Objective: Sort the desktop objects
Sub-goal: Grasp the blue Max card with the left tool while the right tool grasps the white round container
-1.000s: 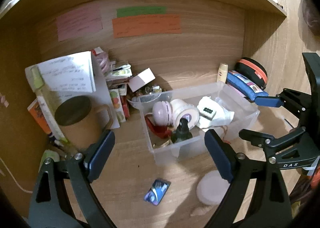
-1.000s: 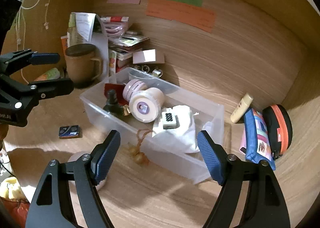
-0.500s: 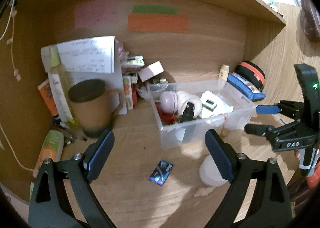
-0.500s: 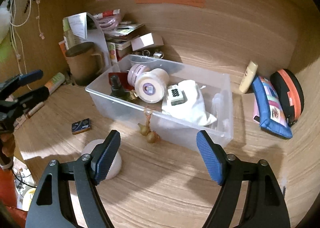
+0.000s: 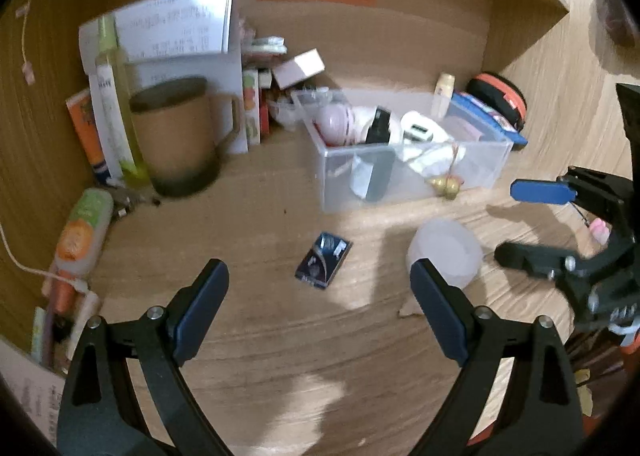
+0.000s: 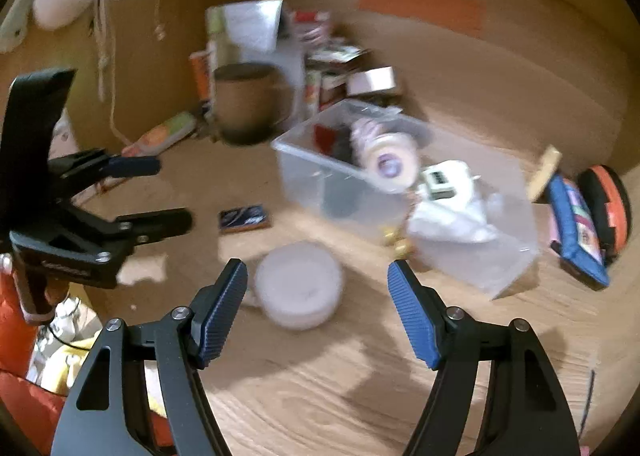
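A clear plastic bin (image 5: 490, 166) (image 6: 500, 256) on the wooden desk holds tape rolls (image 6: 388, 162), a black bottle (image 5: 378, 128) and a white pouch. A small gold trinket (image 5: 444, 184) hangs at its front. A white round lid (image 5: 444, 252) (image 6: 298, 286) and a small dark blue packet (image 5: 323, 260) (image 6: 244, 218) lie on the desk in front of the bin. My left gripper (image 5: 320, 308) is open and empty, above the desk near the packet. My right gripper (image 6: 318, 308) is open and empty, just above the lid.
A brown mug (image 5: 180, 136), papers and boxes stand at the back left. An orange-green tube (image 5: 82, 232) lies at the left. A blue pencil case (image 6: 572, 232) and an orange-black round case (image 6: 608, 208) sit right of the bin.
Both grippers have pulled back from the bin and lowered toward the desk. The lid and packet now sit closer in view. Both stay open and empty.
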